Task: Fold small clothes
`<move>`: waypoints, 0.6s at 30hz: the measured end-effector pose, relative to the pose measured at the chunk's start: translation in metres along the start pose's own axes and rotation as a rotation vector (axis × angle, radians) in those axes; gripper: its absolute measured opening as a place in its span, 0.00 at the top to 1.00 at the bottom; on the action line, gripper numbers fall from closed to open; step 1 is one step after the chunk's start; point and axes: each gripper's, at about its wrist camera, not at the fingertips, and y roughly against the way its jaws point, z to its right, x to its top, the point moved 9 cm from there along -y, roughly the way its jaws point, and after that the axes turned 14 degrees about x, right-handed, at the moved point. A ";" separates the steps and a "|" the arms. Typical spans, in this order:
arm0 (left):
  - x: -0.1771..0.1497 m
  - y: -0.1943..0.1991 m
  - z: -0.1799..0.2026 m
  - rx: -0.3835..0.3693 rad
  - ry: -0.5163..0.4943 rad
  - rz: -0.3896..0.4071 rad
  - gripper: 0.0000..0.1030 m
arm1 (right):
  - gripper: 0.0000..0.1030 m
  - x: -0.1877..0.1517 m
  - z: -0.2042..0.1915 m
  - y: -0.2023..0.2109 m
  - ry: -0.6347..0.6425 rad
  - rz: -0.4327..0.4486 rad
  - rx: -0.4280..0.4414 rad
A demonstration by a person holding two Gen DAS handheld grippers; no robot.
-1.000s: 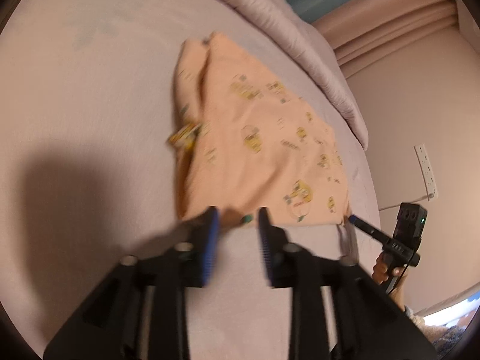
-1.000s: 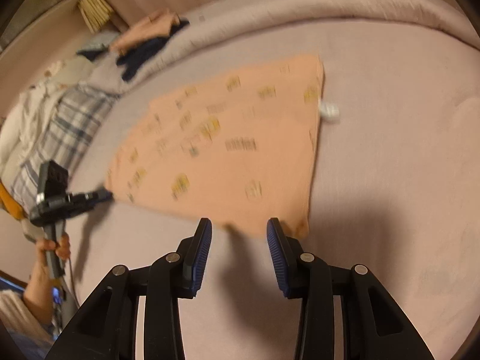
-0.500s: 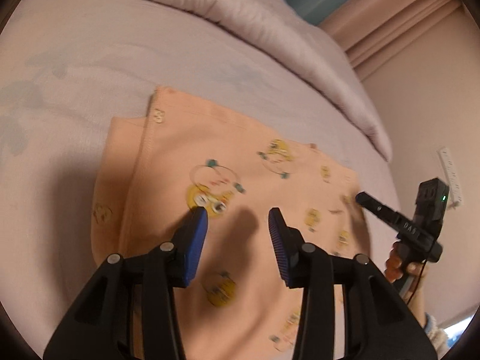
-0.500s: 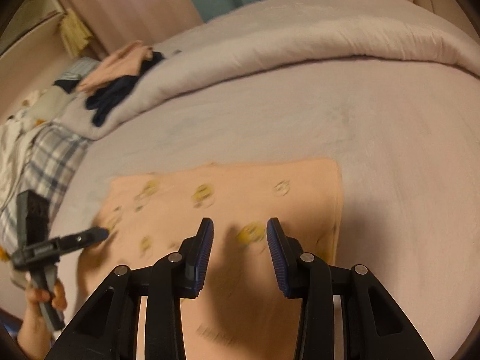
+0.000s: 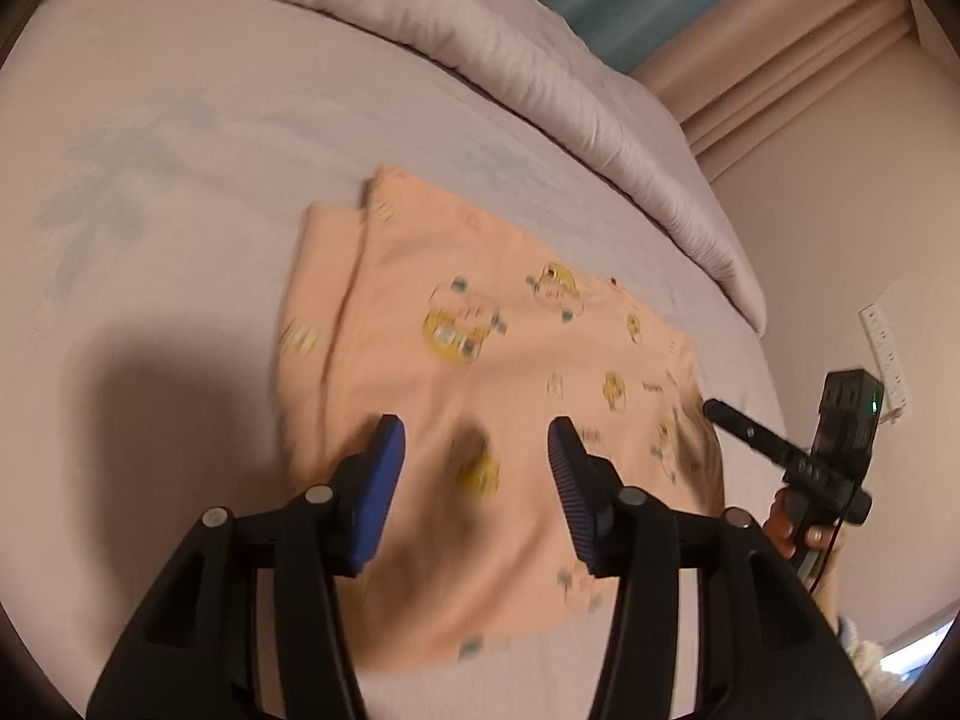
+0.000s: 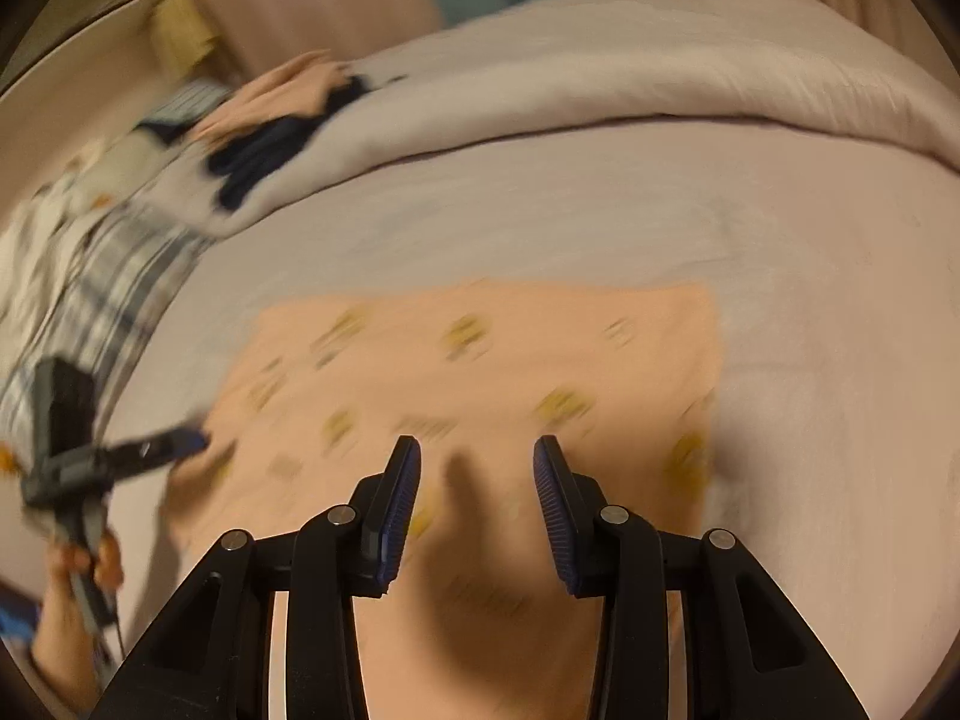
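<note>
A small peach garment point(image 5: 480, 396) with yellow cartoon prints lies flat and folded on the pale bed sheet point(image 5: 150, 210). It also shows in the right wrist view point(image 6: 492, 360). My left gripper point(image 5: 477, 450) is open and empty, hovering over the garment's near half. My right gripper point(image 6: 477, 468) is open and empty, above the garment's near edge. Each gripper shows in the other's view, the right one point(image 5: 840, 450) at the garment's right edge, the left one point(image 6: 78, 450) at its left edge.
A rolled pale duvet point(image 5: 540, 72) runs along the far side of the bed. A pile of clothes point(image 6: 270, 120) and a plaid cloth point(image 6: 90, 276) lie at the far left. A wall with a socket strip point(image 5: 882, 348) is to the right.
Both grippers moved from the garment's near edge to over the garment, then drew back a little. Both stayed open. The garment now lies flatter and squarer.
</note>
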 end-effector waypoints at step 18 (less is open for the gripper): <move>-0.047 0.028 -0.048 -0.107 0.214 -0.042 0.41 | 0.52 -0.081 -0.062 0.002 0.089 -0.126 0.083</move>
